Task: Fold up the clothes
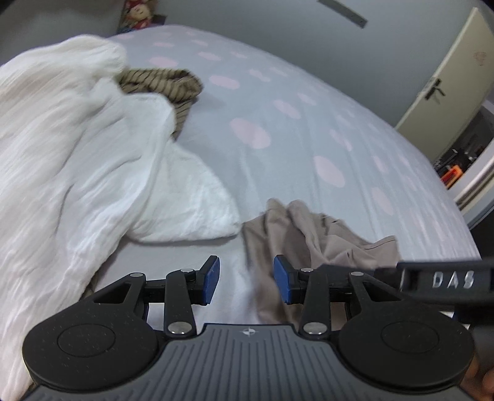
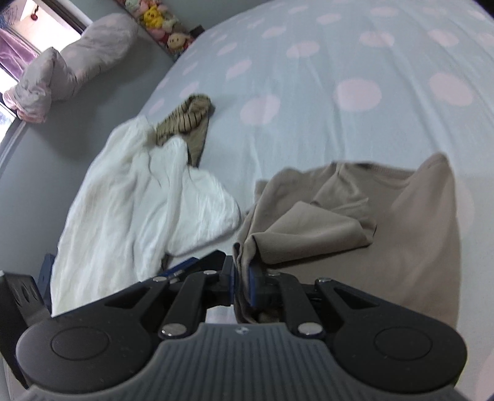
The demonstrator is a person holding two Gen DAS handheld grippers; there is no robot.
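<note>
A beige garment (image 2: 401, 246) lies crumpled on the dotted bed sheet (image 2: 339, 61), with a folded flap on top. My right gripper (image 2: 241, 279) is shut on a bunched edge of it at its near left corner. In the left wrist view the same beige garment (image 1: 308, 228) lies just ahead and to the right. My left gripper (image 1: 247, 274) hovers open over bare sheet (image 1: 308, 92), nothing between its blue pads (image 1: 211, 277). A black bar lettered DAS (image 1: 450, 279) pokes in from the right.
A large white garment (image 1: 77, 154) (image 2: 132, 200) is heaped to the left, with a brown striped garment (image 1: 166, 83) (image 2: 185, 120) partly under it. A pillow (image 2: 77, 61) and plush toys (image 2: 160, 21) sit at the bed's far side. A door (image 1: 438, 86) stands at the right.
</note>
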